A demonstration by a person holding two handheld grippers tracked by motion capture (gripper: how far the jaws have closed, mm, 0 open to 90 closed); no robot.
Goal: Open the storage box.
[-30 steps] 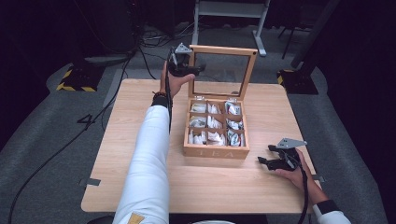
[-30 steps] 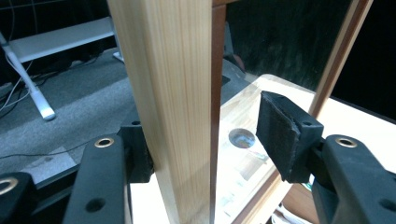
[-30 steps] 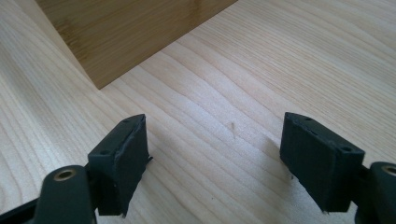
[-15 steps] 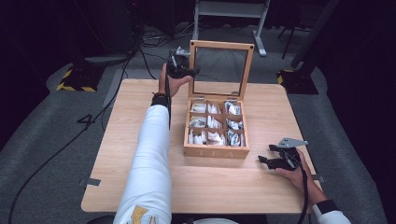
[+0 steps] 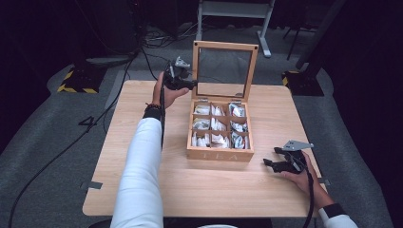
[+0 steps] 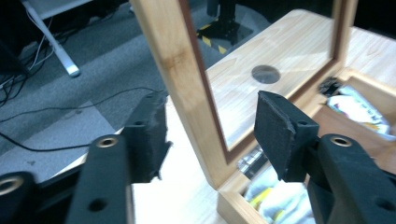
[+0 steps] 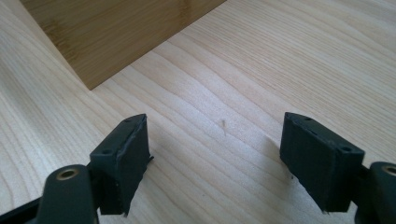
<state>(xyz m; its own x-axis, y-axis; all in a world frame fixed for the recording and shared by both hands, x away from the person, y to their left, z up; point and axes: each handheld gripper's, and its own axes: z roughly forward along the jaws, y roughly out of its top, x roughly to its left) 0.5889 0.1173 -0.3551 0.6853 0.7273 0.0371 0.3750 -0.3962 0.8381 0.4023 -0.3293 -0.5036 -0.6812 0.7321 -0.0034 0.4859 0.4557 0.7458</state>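
A wooden tea box (image 5: pixel 219 154) stands mid-table with its glass-paned lid (image 5: pixel 196 71) raised upright. White tea bags (image 5: pixel 218 124) fill its compartments. My left gripper (image 5: pixel 190 84) is at the lid's left side. In the left gripper view the lid's wooden side rail (image 6: pixel 177 70) runs between the jaws of that gripper (image 6: pixel 210 126); they have just been opening, and neither pad presses on the rail. My right gripper (image 5: pixel 268 159) rests open on the table near the box's front right corner (image 7: pixel 107 32), with bare wood between its jaws (image 7: pixel 215 149).
The light wooden table (image 5: pixel 142 104) has room to the left of and in front of the box. A round hole (image 6: pixel 265 73) shows in the tabletop through the lid's glass. Cables and a desk frame (image 5: pixel 233 12) lie on the grey floor behind.
The lid has swung from a tilt to fully upright. My left gripper has let go of its rail and shifted a little with the hand. The right gripper has stayed put.
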